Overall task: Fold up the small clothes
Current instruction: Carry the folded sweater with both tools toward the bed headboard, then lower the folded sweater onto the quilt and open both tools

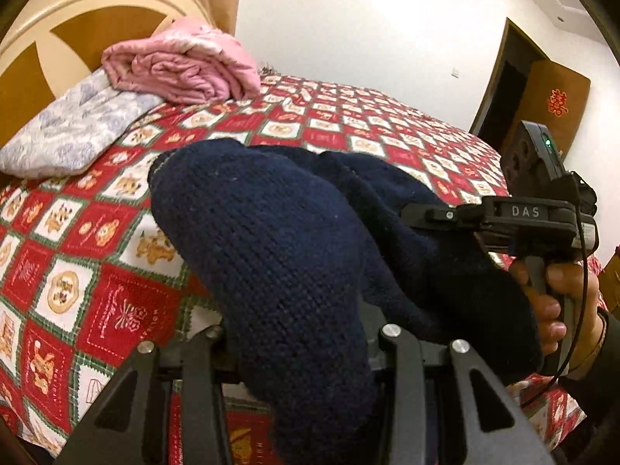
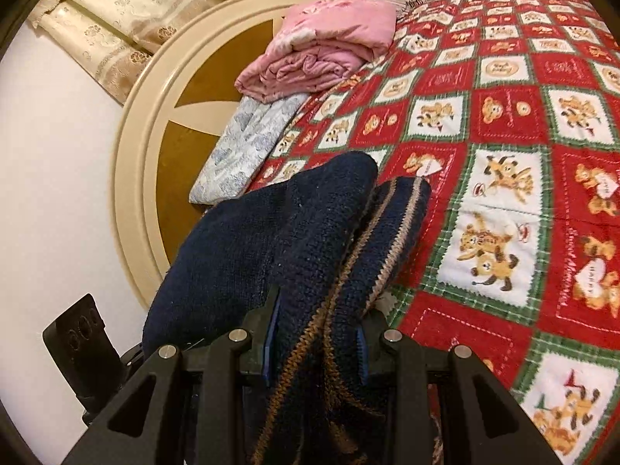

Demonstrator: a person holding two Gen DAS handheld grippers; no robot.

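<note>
Left wrist view: the left gripper (image 1: 306,352) pinches a bunched navy knitted sweater (image 1: 271,240), held above the checked bedspread (image 1: 97,271).

Right wrist view: the right gripper (image 2: 316,339) clamps the sweater's brown-striped hem (image 2: 387,240). No neat fold shows; laying flat and folding seem left.

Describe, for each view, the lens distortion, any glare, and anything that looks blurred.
Left wrist view: fisheye bends the red teddy-bear patchwork bedspread; glare bleaches the white wall; the near navy knitted garment stays fairly sharp. Right wrist view: the round cream and brown headboard bows; dark corners; lower bedspread squares smear slightly.
</note>
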